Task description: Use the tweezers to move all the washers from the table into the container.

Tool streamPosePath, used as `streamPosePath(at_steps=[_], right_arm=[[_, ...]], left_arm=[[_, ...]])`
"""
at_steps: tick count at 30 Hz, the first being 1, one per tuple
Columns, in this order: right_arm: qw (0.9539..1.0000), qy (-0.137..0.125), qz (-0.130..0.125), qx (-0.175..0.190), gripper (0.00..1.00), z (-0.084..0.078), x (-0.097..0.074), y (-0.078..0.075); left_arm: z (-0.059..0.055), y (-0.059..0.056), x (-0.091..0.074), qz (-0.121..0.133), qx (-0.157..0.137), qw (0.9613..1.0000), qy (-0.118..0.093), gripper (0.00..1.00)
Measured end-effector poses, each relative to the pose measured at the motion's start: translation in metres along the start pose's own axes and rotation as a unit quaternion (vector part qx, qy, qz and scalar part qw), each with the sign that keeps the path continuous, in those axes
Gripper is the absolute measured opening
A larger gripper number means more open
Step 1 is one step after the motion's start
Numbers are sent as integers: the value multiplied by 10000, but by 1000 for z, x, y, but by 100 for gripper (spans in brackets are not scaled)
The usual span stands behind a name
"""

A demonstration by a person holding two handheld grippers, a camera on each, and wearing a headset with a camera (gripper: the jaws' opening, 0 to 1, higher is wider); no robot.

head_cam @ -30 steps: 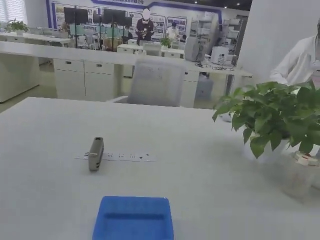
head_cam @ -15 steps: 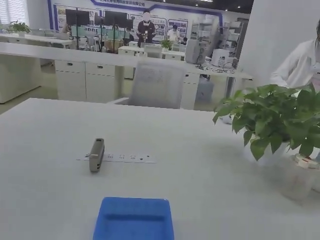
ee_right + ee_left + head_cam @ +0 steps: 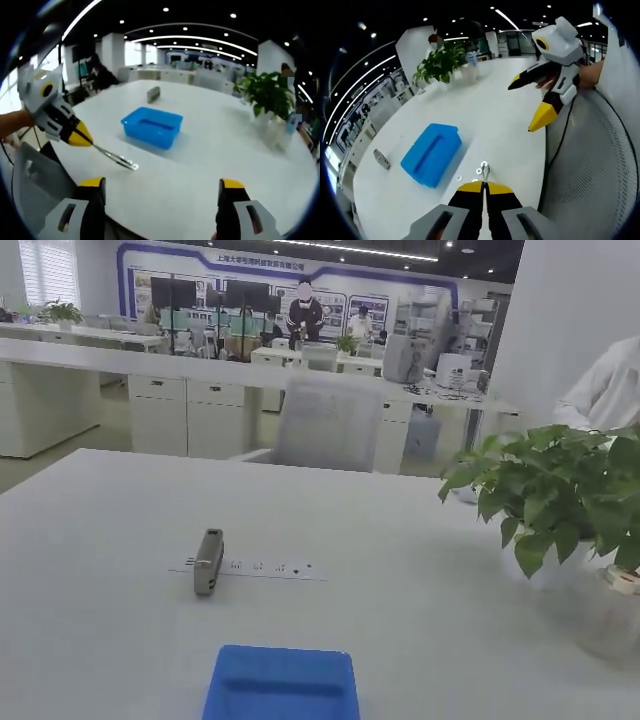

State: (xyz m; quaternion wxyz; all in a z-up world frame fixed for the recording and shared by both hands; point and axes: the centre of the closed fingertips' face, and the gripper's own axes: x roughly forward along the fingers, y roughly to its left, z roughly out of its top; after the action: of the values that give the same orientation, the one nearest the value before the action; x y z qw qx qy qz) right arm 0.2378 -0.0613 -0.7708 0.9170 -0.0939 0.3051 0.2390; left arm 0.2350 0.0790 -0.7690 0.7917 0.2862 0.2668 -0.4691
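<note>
Washers (image 3: 484, 163) lie flat on the counter (image 3: 510, 115) near the blue container (image 3: 431, 154); the tweezers (image 3: 115, 157) could skid over one or flick it away if their tips close off-centre. Pinched between the pressed-together jaws of the left gripper (image 3: 484, 184), they run in line with those jaws, tips toward the washers. The right gripper (image 3: 161, 186) is spread, empty.

- The tweezers (image 3: 117, 159) were thin and silvery, gripped at their rear end between the closed jaws of the left gripper (image 3: 483, 188), with their tips slanting down toward the white table (image 3: 495, 115).
- Three small ring-shaped washers (image 3: 484, 163) lay flat on the table beside the tips.
- The container (image 3: 431, 153), a blue rectangular tray, sat open side up near the washers.
</note>
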Motion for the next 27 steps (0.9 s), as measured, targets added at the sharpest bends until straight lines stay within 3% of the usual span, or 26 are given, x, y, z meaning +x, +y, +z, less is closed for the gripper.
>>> streamPosePath(at_steps=[6, 14, 27], right_arm=[[9999, 45, 35, -91, 91, -1, 1, 3], [9999, 82, 34, -72, 91, -2, 2, 1], [9999, 86, 18, -57, 90, -2, 2, 1]], left_arm=[[1, 3, -7, 72, 52, 10000, -20, 0], [2, 16, -23, 192, 1, 9998, -47, 0], [-7, 19, -25, 173, -78, 9998, 82, 0]])
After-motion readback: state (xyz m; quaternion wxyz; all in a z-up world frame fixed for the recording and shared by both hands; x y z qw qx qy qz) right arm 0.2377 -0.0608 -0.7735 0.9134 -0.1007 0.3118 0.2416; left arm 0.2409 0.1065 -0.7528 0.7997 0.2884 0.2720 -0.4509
